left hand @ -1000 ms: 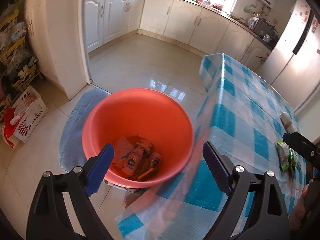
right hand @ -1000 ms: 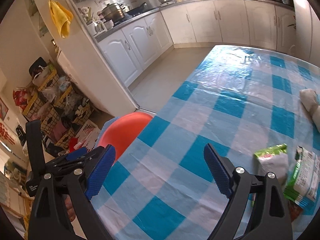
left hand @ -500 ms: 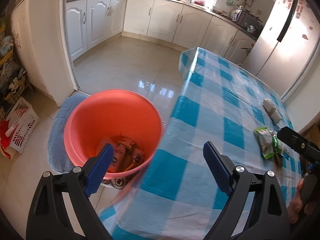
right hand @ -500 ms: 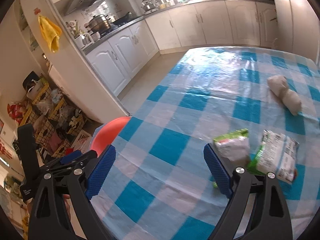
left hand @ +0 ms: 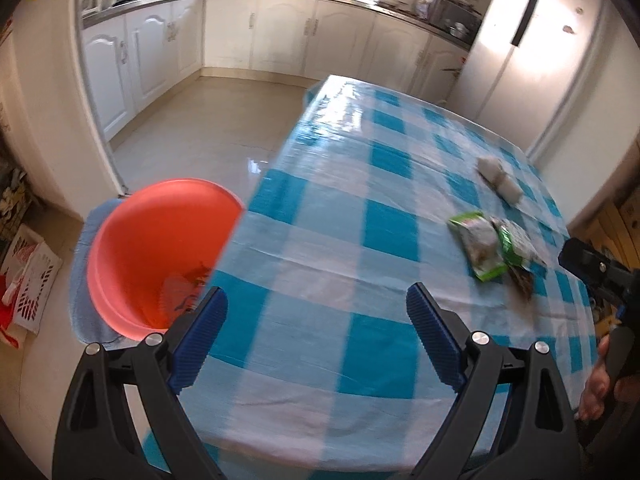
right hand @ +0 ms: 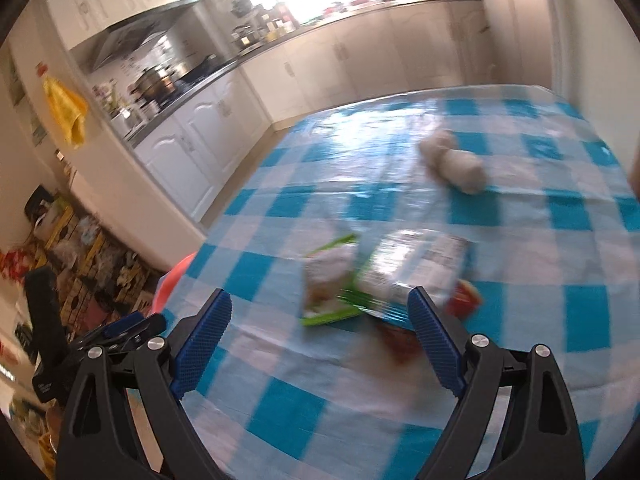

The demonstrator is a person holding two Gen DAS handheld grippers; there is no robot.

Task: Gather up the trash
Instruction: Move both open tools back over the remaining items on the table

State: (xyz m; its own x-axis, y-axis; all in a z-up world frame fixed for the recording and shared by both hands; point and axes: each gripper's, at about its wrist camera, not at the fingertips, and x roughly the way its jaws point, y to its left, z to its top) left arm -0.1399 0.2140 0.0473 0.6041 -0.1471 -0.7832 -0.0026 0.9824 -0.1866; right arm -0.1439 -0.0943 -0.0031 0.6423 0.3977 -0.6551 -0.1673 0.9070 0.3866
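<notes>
I judged reach-for-trash step: right gripper, spread and empty, needed to close on green-edged crinkled plastic wrapper at frame centre.

Both grippers, left gripper and right gripper, apparently empty, agape.

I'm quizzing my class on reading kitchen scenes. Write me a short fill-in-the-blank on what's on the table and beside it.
1. The bucket on the floor beside the table is ____ in colour.
2. The tablecloth has a white and ____ checked pattern.
3. The green snack bags lie on the ____.
4. The jaws of both the left gripper and the right gripper are ____.

Missing words: orange; blue; table; open
</notes>
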